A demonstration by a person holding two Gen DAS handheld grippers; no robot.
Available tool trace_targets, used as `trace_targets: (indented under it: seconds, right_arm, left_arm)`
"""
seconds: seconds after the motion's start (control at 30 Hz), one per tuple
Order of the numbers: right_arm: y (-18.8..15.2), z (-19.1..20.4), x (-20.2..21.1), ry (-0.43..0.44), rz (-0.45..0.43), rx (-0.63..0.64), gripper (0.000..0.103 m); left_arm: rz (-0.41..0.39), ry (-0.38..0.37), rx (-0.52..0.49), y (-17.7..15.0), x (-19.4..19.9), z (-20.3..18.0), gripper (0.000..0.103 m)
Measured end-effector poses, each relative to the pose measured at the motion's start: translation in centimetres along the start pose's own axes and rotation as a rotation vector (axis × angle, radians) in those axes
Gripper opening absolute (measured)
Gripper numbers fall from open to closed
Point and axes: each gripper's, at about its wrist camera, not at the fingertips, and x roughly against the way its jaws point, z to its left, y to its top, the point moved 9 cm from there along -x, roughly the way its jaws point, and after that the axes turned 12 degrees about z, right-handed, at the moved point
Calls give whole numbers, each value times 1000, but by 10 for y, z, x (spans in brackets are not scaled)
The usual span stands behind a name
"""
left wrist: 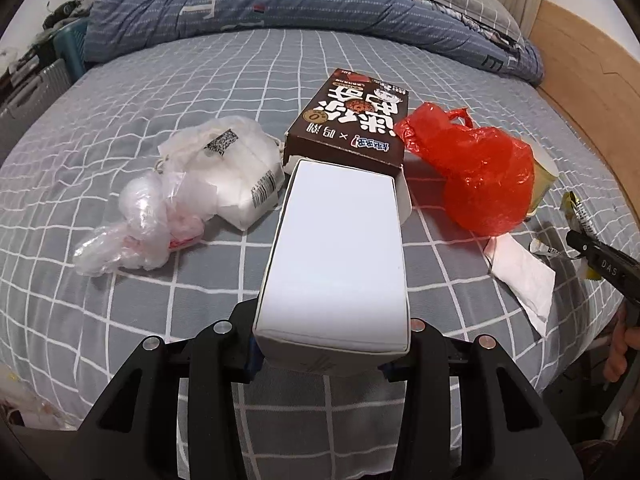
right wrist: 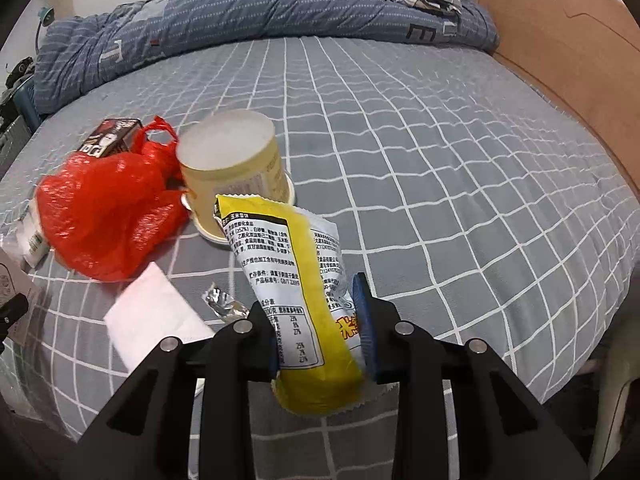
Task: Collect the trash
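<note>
Left wrist view: your left tool is clamped on the near end of a white box, which stretches away over the bed towards a brown carton. To its left lie a white packet and a crumpled clear bag; to its right, a red plastic bag and a white tissue. Only this view shows the white box, the packet and the clear bag in full. At the right edge your right tool appears from the side, with a fingertip and a sliver of wrapper visible.

Right wrist view: your right tool has its pads pressed on a yellow snack wrapper, the jaws partly closed around it, and the wrapper stands tilted above the bed. Only this view shows the cream paper cup clearly, upside down and touching the red plastic bag. A scrap of foil lies just beside the tissue. The brown carton is half hidden behind the bag.
</note>
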Motion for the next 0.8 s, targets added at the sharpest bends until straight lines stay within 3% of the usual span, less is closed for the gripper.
trace_targets:
  seconds: [0.8]
  right_arm:
    - [-40,24,54,35,-64,38,29]
  left_arm:
    - [-14,-24,-14,-47,29,-14,41]
